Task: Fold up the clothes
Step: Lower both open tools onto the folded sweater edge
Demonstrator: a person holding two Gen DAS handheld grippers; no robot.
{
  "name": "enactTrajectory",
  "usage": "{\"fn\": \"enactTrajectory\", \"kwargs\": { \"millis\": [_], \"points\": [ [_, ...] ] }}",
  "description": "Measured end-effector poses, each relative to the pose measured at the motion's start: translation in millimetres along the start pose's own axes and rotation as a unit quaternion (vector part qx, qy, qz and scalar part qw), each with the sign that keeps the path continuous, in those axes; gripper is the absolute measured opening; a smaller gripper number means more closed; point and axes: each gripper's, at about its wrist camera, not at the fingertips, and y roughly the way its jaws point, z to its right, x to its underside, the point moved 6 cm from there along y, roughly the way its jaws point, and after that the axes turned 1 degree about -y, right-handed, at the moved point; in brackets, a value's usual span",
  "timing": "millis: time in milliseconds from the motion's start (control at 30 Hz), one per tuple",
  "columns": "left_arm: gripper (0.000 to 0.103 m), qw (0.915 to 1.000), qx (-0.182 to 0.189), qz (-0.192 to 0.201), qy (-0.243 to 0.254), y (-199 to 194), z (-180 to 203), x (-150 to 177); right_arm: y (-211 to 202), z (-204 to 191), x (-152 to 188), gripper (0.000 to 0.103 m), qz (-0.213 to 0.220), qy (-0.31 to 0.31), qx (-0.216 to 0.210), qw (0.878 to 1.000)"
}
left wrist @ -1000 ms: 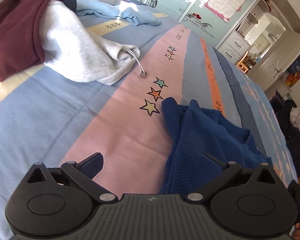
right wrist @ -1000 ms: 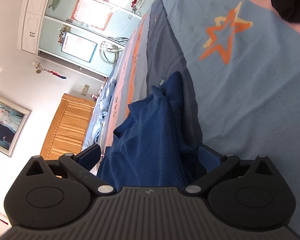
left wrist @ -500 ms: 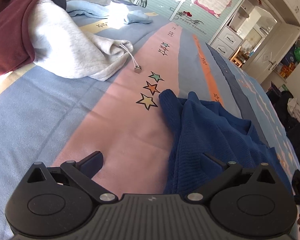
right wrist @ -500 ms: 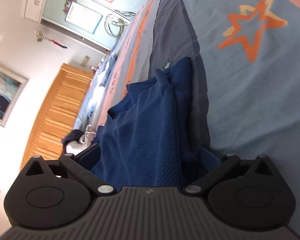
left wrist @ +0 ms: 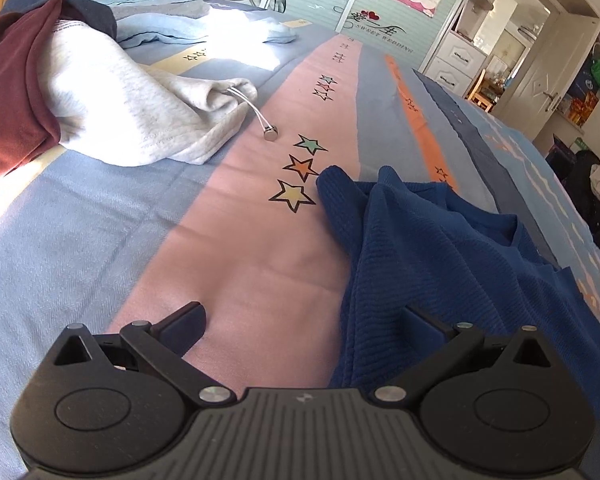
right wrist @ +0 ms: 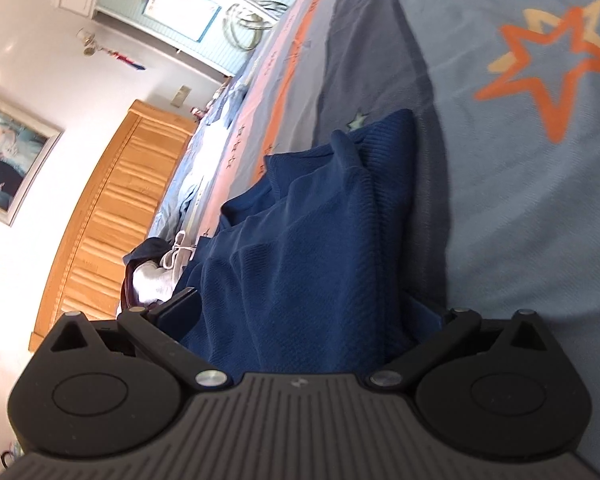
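While both jaws gape, holding nothing | left hand-held gripper (left wrist: 302, 320), right hand-held gripper (right wrist: 304, 308): blue sweater (left wrist: 440, 248) bunched ahead | advice: pinch matching hem corners, lift evenly off bed (left wrist: 100, 220).

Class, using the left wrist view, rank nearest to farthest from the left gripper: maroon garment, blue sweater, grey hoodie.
From the left gripper:
1. blue sweater, right, reaching its right finger.
2. grey hoodie, ahead left.
3. maroon garment, far left, behind the hoodie.

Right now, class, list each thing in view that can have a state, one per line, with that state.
Left hand-held gripper: open, over the bed.
Right hand-held gripper: open, fabric between its fingers.
Dark blue knit sweater: crumpled, unfolded.
Light grey drawstring garment: heaped, unfolded.
Maroon garment: heaped.
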Motion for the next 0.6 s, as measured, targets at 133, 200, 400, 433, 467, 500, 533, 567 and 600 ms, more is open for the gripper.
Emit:
{"fn": "enactTrajectory", "kwargs": {
  "millis": [133,200,400,433,467,500,533,567,600],
  "points": [
    [0.102,0.9999,0.01,-0.007,-0.006,1,-2,-3,5,-5,1,0.103,-0.004,-0.025,-0.004,1.0],
    [0.102,0.9998,0.013,-0.013,-0.008,3,-2,-6,7,-8,1,0.103,-0.005,-0.037,-0.006,0.999],
    [0.102,0.9991,0.024,-0.03,-0.015,8,-1,-14,18,-13,-2,0.103,0.006,-0.057,-0.009,0.998],
    [0.102,0.999,0.026,-0.033,-0.016,9,-1,-16,20,-16,-1,0.103,0.008,-0.064,-0.002,0.998],
    [0.102,0.9988,0.028,-0.036,-0.017,10,-1,-17,21,-18,-1,0.103,0.009,-0.069,0.002,0.998],
    [0.102,0.9986,0.029,-0.039,-0.018,11,-1,-18,20,-17,-1,0.103,0.01,-0.07,0.0,0.998],
    [0.102,0.998,0.039,-0.041,-0.028,11,-1,-20,19,-17,0,0.103,0.01,-0.07,-0.002,0.997],
    [0.102,0.9969,0.051,-0.042,-0.042,12,-2,-23,18,-16,-1,0.103,0.01,-0.068,-0.008,0.998],
    [0.102,0.9958,0.06,-0.044,-0.053,14,-3,-25,17,-13,-3,0.103,0.008,-0.059,-0.019,0.998]
  ]
}}
